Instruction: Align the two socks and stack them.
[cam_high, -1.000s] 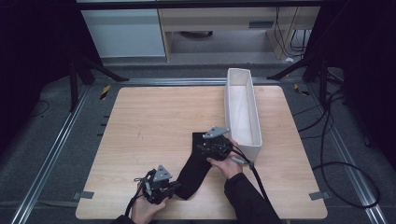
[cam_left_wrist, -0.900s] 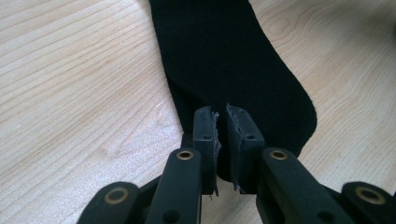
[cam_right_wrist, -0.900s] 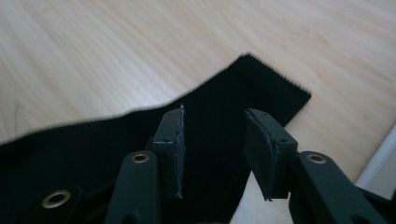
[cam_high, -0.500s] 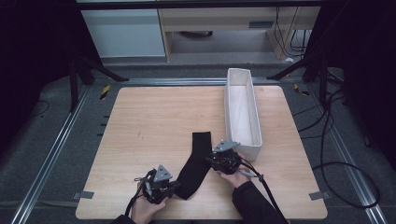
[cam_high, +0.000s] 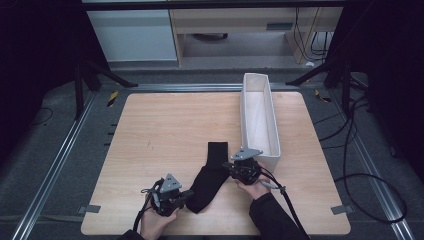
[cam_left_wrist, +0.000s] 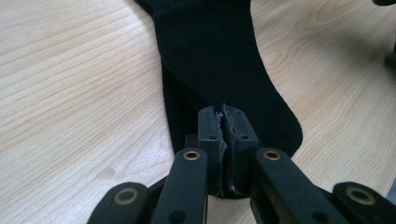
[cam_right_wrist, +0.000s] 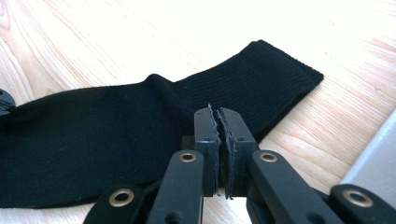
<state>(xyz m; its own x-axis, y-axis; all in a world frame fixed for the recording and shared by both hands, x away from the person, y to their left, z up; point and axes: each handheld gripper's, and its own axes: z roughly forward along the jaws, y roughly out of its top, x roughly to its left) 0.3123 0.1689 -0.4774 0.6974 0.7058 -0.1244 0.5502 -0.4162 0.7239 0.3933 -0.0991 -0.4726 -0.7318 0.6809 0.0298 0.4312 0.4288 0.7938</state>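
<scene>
Both grippers, left gripper (cam_high: 186, 195) and right gripper (cam_high: 228, 165), are fully closed, apparently pinching the black sock (cam_high: 210, 176) edges ahead of their jaws. Lift evenly, keeping fabric taut between them.

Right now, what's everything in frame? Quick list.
sock: 1, black, flat on table, near front edge, between the claws
bin: 1, white, long and narrow, right side of table
table: 1, light wood, centre
cables: several, black, floor right of table
left claw: 1, black, jaws closed at sock's toe end
right claw: 1, black, jaws closed at sock's edge near cuff
hands: 2, at front edge
</scene>
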